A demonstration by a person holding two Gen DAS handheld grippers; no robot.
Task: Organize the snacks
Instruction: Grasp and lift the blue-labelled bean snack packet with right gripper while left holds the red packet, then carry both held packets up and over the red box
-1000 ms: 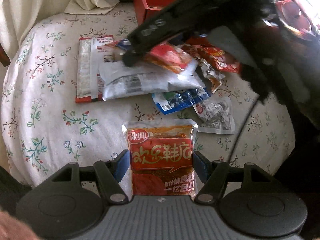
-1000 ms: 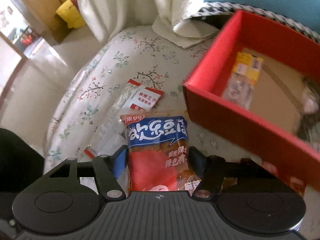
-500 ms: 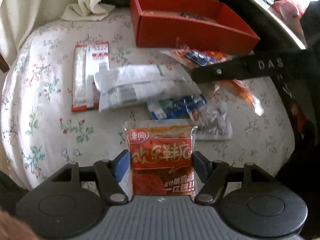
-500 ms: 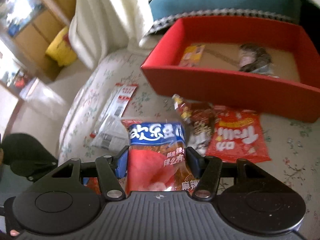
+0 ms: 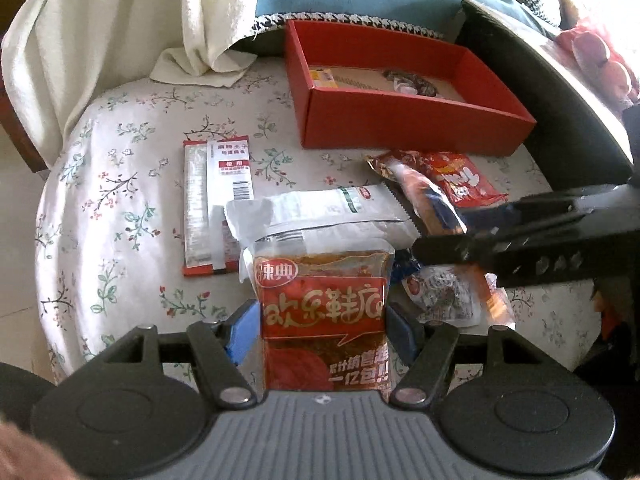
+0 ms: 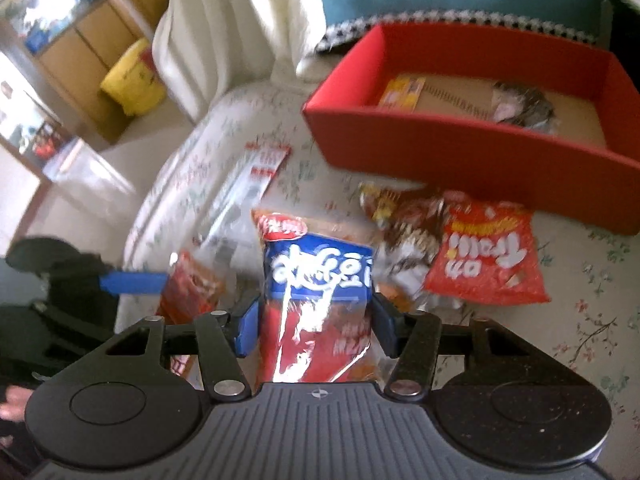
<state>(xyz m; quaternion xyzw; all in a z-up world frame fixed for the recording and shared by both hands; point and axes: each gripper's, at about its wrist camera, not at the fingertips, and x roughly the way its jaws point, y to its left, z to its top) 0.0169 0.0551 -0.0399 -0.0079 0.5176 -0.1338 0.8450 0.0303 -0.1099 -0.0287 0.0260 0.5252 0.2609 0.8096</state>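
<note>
My left gripper point(image 5: 322, 334) is clamped on a red snack packet point(image 5: 323, 320), lower centre of its frame. Right gripper point(image 6: 316, 322) is pinched on a blue-and-red packet point(image 6: 318, 304), lower centre too. Both look light, soft and crinkly, with slick film; I judge a mid-body grip safest. Red box point(image 5: 400, 120) sits upper right, loose packets point(image 5: 456, 178) below it.

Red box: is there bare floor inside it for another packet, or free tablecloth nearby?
The red box holds a yellow packet at its left end and a dark wrapped snack right of centre; the cardboard between them is bare. The tablecloth left of the long red-and-white packet is free. In front of the box, packets crowd together.
</note>
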